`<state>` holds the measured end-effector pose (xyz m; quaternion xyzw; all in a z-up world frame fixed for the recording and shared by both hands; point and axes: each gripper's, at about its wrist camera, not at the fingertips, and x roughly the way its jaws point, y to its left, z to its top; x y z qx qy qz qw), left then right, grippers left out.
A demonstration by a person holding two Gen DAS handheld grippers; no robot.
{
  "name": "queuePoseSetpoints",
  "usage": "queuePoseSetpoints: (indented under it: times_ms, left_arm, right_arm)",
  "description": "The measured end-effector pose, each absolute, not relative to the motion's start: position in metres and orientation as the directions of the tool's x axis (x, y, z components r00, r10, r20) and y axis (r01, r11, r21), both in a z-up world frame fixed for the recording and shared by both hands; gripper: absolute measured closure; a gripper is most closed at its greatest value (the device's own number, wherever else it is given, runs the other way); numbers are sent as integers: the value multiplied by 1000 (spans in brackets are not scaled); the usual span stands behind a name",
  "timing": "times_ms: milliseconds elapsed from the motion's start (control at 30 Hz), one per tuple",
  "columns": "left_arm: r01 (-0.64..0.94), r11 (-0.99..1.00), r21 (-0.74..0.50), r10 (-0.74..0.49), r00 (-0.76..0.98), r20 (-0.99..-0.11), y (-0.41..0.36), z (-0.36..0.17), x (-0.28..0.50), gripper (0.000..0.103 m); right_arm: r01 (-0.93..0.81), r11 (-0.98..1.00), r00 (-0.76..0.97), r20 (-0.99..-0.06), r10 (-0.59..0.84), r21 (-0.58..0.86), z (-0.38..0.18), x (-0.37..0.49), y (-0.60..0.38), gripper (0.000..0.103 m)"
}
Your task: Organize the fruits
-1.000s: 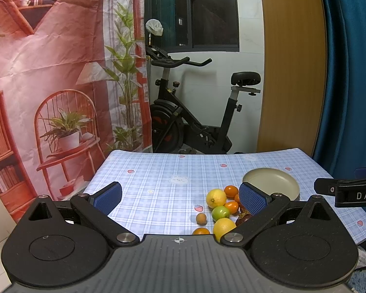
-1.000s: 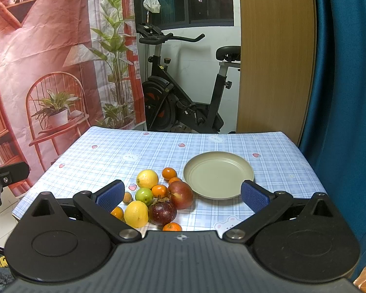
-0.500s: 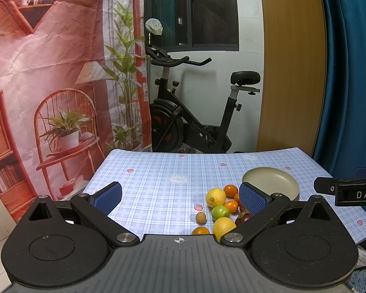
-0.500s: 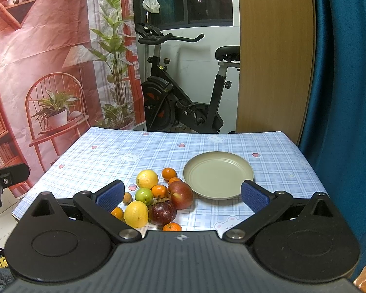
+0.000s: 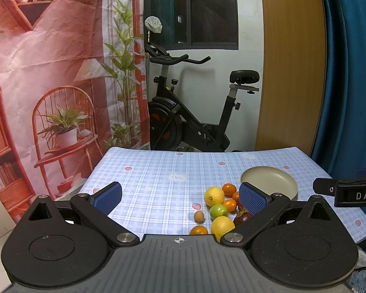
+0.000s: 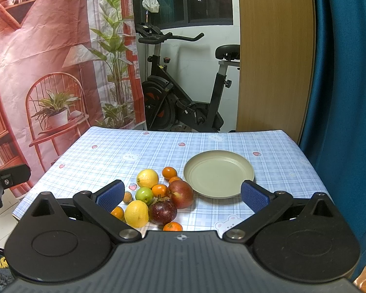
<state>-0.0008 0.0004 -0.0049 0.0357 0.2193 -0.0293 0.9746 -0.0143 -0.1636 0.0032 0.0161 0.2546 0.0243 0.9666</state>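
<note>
At lower centre of the right view, you are facing the firm, rollable apple [image 6: 180, 193]; jaws spread, pinch its widest middle.

Matt plate [image 6: 218, 173]; glossy apple [image 6: 180, 193]; smooth checked tablecloth [image 6: 158, 151].

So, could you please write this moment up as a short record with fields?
plate: plate holds nothing
fruit: clustered on the tablecloth left of the plate
nearest plate: red apple, rim close beside it
yellow fruit: two lemons
green fruit: one
left gripper: open, holds nothing
right gripper: open, holds nothing
</note>
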Motion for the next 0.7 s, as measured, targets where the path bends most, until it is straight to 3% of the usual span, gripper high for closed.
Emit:
queuePoseSetpoints:
  times_ms: [200,567,700]
  left_arm:
    - [23,999,23,-12,920,-393,15,3,15,0]
    - [-87,996,36,94,943,-319,22,7,50,1]
    - [-76,996,36,84,947,-310,16,3,62,10]
  right_arm:
    - [-44,999,878,-476,54,31,4,-10,-164,0]
    - [-20,994,933,-356,58,109,10,38,-189,0]
    - [-32,984,943,-321,88,175,2,59,-197,0]
